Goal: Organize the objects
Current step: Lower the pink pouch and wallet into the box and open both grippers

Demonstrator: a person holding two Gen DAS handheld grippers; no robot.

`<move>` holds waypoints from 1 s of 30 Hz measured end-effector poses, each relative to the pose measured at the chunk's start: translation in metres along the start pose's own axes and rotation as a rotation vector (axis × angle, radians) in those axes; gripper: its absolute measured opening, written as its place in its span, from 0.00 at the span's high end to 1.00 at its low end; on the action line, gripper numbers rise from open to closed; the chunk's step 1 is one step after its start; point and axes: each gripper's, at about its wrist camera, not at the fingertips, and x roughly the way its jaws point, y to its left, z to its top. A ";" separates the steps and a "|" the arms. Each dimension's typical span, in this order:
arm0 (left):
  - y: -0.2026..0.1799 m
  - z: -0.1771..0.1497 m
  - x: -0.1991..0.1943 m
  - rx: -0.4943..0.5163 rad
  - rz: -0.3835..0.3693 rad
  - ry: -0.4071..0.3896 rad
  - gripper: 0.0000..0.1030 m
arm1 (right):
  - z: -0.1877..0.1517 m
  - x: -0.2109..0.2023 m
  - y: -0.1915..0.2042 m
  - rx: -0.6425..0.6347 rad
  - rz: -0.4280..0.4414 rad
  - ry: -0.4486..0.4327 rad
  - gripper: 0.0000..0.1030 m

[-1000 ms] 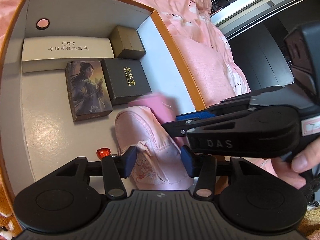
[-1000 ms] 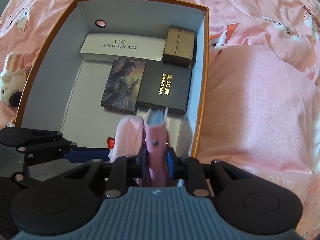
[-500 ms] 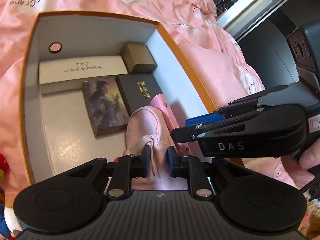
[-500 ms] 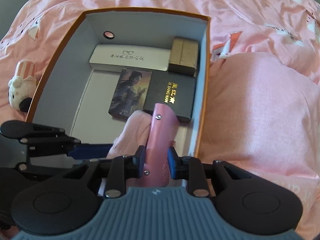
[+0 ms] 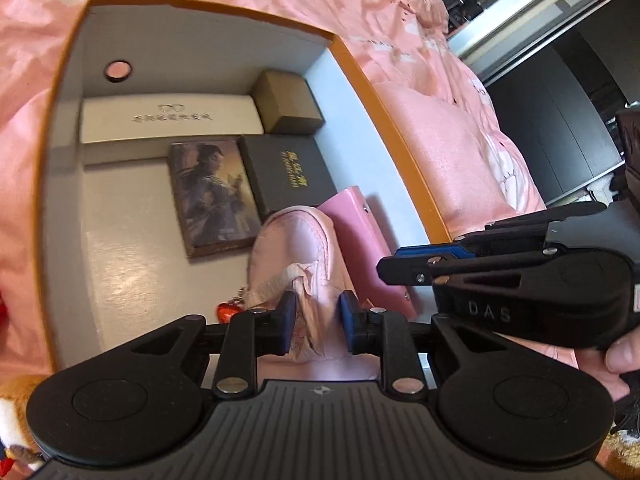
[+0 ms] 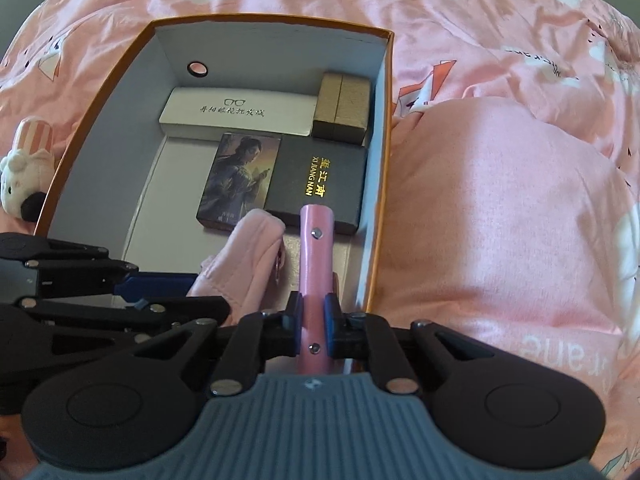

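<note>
Left wrist view. Left claw [image 5: 314,322] straddling the near end of a pink fabric pouch [image 5: 294,248], jaws easing apart, blue pads [image 5: 347,318] hard by the cloth on each side; contact too close to call. Pouch lying inside the orange-rimmed box [image 5: 396,140], near its front right. Pink wallet [image 5: 362,248] leaning just right of the pouch, touching it. Behind, lying flat: picture-cover box [image 5: 212,194] and black box with gold lettering [image 5: 286,176] side by side; at the far wall a white glasses case [image 5: 168,118] and a brown carton [image 5: 288,100]. Red trinket [image 5: 228,308] peeking out at the pouch's left. Right claw [image 5: 390,266] reaching in from the right, a hand [image 5: 622,356] gripping its handle.

Right wrist view. Right claw [image 6: 312,320] narrowing, clamping the pink wallet [image 6: 316,264] edge-on between its pads, wallet pointing toward the black box [image 6: 320,184]. Pouch [image 6: 252,256] sitting just left. Left claw [image 6: 160,280] entering from the left. Box resting on a pink bedspread [image 6: 500,200]; plush toy [image 6: 28,168] lying outside the left wall.
</note>
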 end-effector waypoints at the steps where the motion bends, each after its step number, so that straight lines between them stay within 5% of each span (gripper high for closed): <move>1: -0.002 0.001 0.002 0.006 -0.004 0.004 0.78 | 0.000 0.000 0.000 -0.003 0.003 0.009 0.89; 13: -0.013 -0.004 0.008 0.051 -0.031 -0.085 0.84 | -0.011 -0.006 -0.011 0.075 0.071 -0.001 0.93; 15: -0.011 -0.003 0.011 0.017 -0.047 -0.071 0.84 | -0.012 -0.009 -0.015 0.080 0.081 -0.002 0.94; 19: 0.011 0.000 0.018 -0.184 -0.202 -0.017 0.84 | -0.017 -0.016 -0.015 0.067 0.086 -0.015 0.93; 24: 0.012 0.001 0.022 -0.169 -0.142 -0.047 0.84 | -0.022 -0.020 -0.013 0.036 0.060 -0.017 0.92; 30: -0.018 -0.001 0.022 0.019 -0.038 -0.077 0.82 | -0.020 -0.017 -0.012 0.027 0.048 -0.017 0.96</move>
